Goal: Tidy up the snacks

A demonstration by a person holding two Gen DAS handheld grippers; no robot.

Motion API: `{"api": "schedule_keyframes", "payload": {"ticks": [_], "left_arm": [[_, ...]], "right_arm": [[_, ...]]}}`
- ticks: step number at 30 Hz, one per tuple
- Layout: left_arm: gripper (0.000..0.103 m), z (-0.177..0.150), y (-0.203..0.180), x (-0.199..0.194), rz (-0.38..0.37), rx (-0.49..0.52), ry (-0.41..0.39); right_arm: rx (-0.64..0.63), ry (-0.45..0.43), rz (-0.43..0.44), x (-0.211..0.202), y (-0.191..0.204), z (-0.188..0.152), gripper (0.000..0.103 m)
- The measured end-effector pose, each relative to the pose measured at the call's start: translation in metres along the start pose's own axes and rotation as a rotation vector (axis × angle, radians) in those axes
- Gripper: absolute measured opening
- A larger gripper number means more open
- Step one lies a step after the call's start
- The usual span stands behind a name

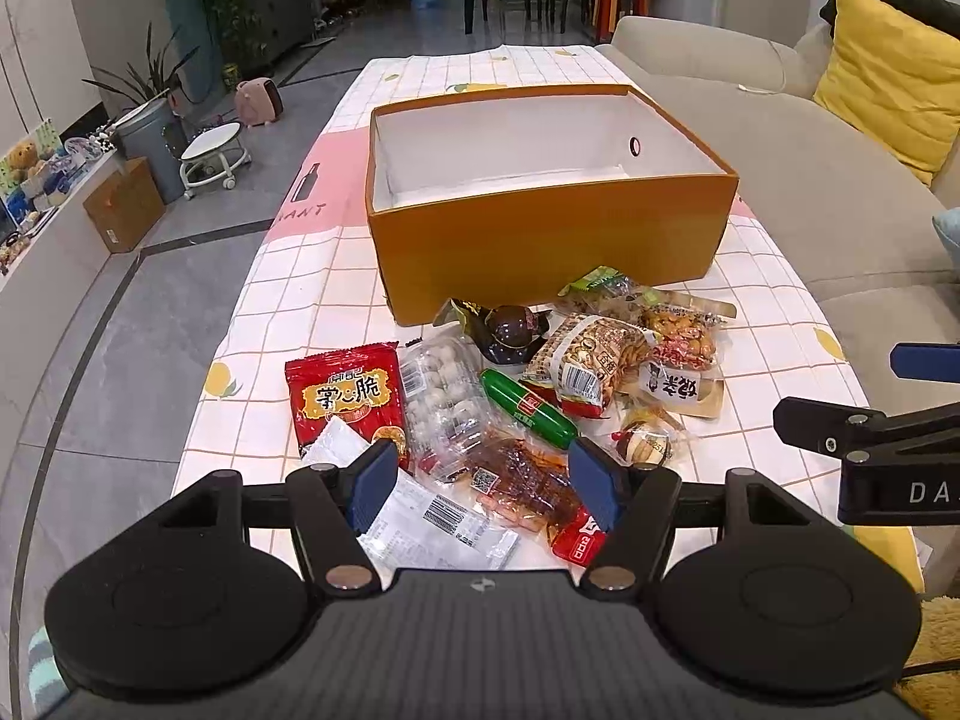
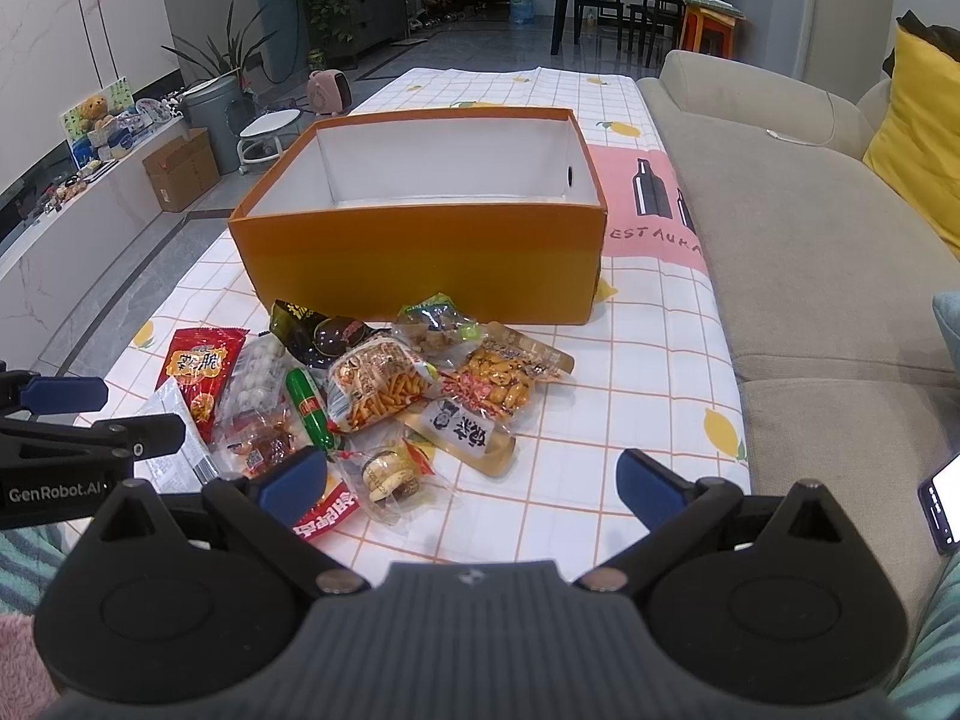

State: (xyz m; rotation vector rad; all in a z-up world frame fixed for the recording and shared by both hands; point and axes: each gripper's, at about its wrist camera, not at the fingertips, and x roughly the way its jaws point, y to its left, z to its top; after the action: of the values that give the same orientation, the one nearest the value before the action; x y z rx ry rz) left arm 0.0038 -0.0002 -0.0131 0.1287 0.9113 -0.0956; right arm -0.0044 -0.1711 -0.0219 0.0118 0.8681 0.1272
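Snacks [image 1: 516,402] lie heaped on the bench [image 1: 288,276] just in front of the orange box [image 1: 552,240], whose near wall hides part of its floor; lower packets are overlapped and their print is hard to read. Left claw [image 1: 483,483] hovers spread over the near edge of the heap, pinching nothing, its fingers covering some wrappers. Right claw [image 2: 471,483] is spread wide, low over the bench, holding nothing.

An orange box [image 1: 549,252] with a white interior is seen. A white cloth [image 2: 648,372] is gridded in orange, with yellow lemons.
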Motion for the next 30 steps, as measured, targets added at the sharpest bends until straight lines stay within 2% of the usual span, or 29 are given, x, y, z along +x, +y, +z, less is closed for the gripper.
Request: {"api": "schedule_keyframes", "payload": {"ticks": [21,30], "left_arm": [[0.077,0.000,0.001,0.003,-0.015,-0.009,0.021],[0.077,0.007,0.008,0.011,-0.043,-0.028,0.042]], "right_arm": [[0.000,0.011,0.003,0.002,-0.001,0.000,0.099],[-0.015,0.008,0.017,0.011,0.001,0.005,0.099]]}}
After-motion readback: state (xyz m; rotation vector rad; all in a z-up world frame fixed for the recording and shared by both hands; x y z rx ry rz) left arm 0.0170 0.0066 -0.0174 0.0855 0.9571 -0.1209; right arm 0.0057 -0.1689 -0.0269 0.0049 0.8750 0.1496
